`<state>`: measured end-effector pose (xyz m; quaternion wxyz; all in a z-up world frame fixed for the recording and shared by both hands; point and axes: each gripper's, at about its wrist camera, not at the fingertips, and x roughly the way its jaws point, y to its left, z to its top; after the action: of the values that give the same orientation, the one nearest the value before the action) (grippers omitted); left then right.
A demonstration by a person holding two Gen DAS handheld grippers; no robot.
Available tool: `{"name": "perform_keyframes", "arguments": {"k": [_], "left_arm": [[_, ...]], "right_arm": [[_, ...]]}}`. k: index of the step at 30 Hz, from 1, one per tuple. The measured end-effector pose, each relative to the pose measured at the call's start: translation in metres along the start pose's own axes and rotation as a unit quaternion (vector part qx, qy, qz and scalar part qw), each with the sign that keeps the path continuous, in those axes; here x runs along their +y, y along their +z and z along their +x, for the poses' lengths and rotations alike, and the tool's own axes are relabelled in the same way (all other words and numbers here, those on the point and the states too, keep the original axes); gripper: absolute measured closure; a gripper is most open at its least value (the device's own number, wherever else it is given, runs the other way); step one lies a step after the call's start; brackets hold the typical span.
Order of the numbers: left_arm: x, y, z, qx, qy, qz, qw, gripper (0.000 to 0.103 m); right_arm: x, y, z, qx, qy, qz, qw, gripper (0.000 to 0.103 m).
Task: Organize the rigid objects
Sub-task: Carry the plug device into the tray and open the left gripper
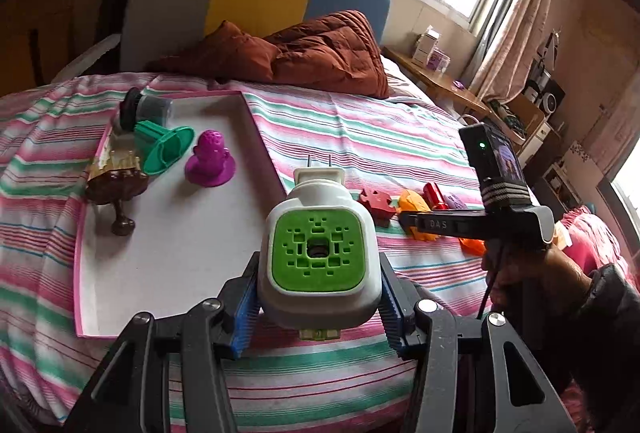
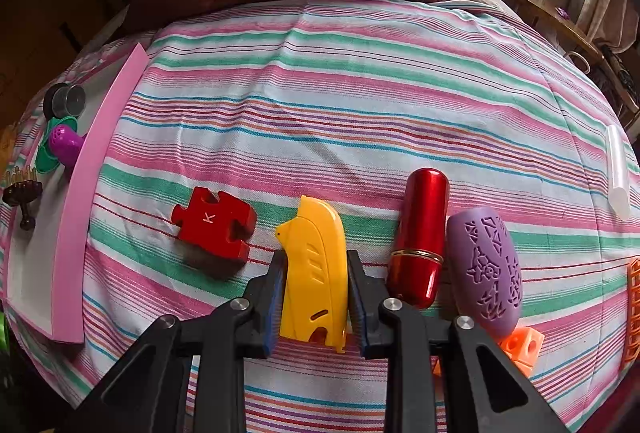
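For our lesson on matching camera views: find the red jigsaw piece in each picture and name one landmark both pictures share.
Left wrist view: the red jigsaw piece lies right of centre on the striped bedspread, just beyond the white and green plug-in device.
Right wrist view: it lies left of centre, left of the yellow piece.
Shared landmark: the pink-edged tray, left of the piece in both.

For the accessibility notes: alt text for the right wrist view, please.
The right gripper closes on a yellow plastic piece lying on a striped bedsheet. A red puzzle piece lies left of it, a red tube and purple case right.
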<state>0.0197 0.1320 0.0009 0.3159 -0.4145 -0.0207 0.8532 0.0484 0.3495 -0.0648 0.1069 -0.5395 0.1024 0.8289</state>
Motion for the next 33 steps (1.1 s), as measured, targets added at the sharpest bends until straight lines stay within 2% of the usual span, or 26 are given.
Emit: {"name": "perform_keyframes", "arguments": {"k": [7,10,13,20,22,27,33], "left_arm": [[0.06,0.007,0.004,0.023,0.044,-0.084,0.9953,0.051],[0.071,0.015,0.012,0.034,0.052,-0.105,0.9926,0.051],[0.073,0.026,0.026,0.047,0.065,-0.103,0.9914,0.051],[0.076,0.049,0.082,0.095,0.062,-0.133,0.9846,0.051],[0.072,0.054,0.096,0.106,0.062,-0.125,0.9845,0.051],[0.069,0.07,0.113,0.099,0.078,-0.104,0.9865,0.051],[0.069,0.069,0.108,0.099,0.068,-0.1,0.9877,0.048]], "right_arm": [[0.001,0.002,0.002,-0.002,-0.002,0.001,1.0,0.075],[0.002,0.002,0.003,-0.002,-0.002,0.0,1.0,0.075],[0.002,0.002,0.002,0.0,0.001,0.004,1.0,0.075],[0.003,0.005,0.003,0.001,0.001,0.0,1.0,0.075],[0.002,0.006,0.004,0.001,0.003,0.002,1.0,0.075],[0.003,0.005,0.003,0.002,0.004,0.003,1.0,0.075],[0.004,0.005,0.004,0.002,0.004,0.004,1.0,0.075]]}}
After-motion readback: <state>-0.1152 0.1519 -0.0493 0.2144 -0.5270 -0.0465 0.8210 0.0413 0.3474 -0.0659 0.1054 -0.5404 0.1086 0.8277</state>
